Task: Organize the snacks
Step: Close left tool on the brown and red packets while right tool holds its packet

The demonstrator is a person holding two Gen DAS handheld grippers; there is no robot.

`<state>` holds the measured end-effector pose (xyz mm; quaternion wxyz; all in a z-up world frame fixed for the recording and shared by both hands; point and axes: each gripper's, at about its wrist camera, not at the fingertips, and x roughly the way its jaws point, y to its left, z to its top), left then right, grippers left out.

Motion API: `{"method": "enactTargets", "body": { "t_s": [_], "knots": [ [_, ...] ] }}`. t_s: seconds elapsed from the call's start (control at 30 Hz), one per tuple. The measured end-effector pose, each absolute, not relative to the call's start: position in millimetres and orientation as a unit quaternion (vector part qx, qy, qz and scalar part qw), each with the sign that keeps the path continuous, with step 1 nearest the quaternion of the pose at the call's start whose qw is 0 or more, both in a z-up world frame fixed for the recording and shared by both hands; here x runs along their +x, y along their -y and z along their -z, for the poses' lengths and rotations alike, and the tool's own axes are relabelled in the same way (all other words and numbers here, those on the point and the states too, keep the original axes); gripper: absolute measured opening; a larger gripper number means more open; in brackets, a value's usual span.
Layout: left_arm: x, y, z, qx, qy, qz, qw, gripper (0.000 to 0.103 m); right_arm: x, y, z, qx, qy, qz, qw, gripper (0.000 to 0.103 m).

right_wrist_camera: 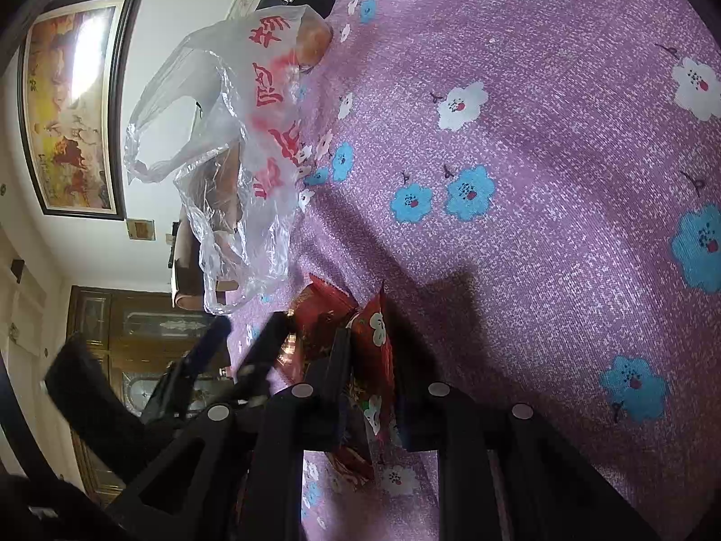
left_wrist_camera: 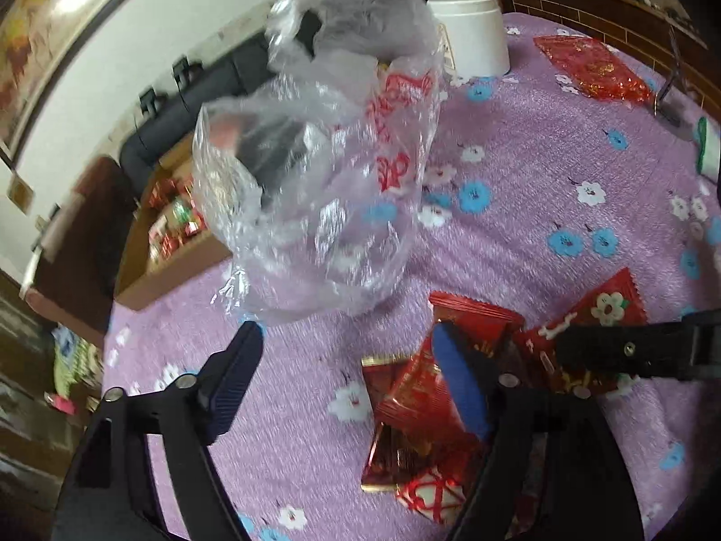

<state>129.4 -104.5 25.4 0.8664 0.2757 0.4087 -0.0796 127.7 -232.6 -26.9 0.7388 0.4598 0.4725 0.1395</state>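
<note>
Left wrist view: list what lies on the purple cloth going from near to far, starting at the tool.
Pile of red snack packets → clear plastic bag → white jar. The flat red packet lies far right, about level with the jar.

The clear plastic bag [left_wrist_camera: 324,158] ahead of the left jaws is smeared by blur, so its dark contents cannot be made out. Under the right-hand jaw, part of the red snack packets [left_wrist_camera: 423,396] is covered. In the right wrist view, a flowered red packet [right_wrist_camera: 376,360] is partly hidden between the jaws.
</note>
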Motion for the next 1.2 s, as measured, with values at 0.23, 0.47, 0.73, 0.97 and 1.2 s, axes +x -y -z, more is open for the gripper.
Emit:
{"method": "enactTargets", "body": {
  "t_s": [0.23,0.47,0.73,0.97,1.2],
  "knots": [
    [124,110,-27,0.295,-0.387,0.097,0.868,0.082,129,232,27,0.46,-0.473,-0.14,0.738,0.016],
    [121,114,-25,0.279,-0.394,0.141,0.864,0.082,130,234,29,0.462,-0.473,-0.141,0.737,0.015],
    [107,115,-38,0.278,-0.373,0.18,0.867,0.082,128,234,29,0.462,-0.473,-0.138,0.738,0.015],
    [112,122,-17,0.317,-0.39,0.177,0.846,0.082,126,234,28,0.463,-0.472,-0.138,0.738,0.015],
    [117,123,-8,0.317,-0.377,0.184,0.85,0.072,127,233,27,0.46,-0.472,-0.137,0.739,0.015]
  ]
}}
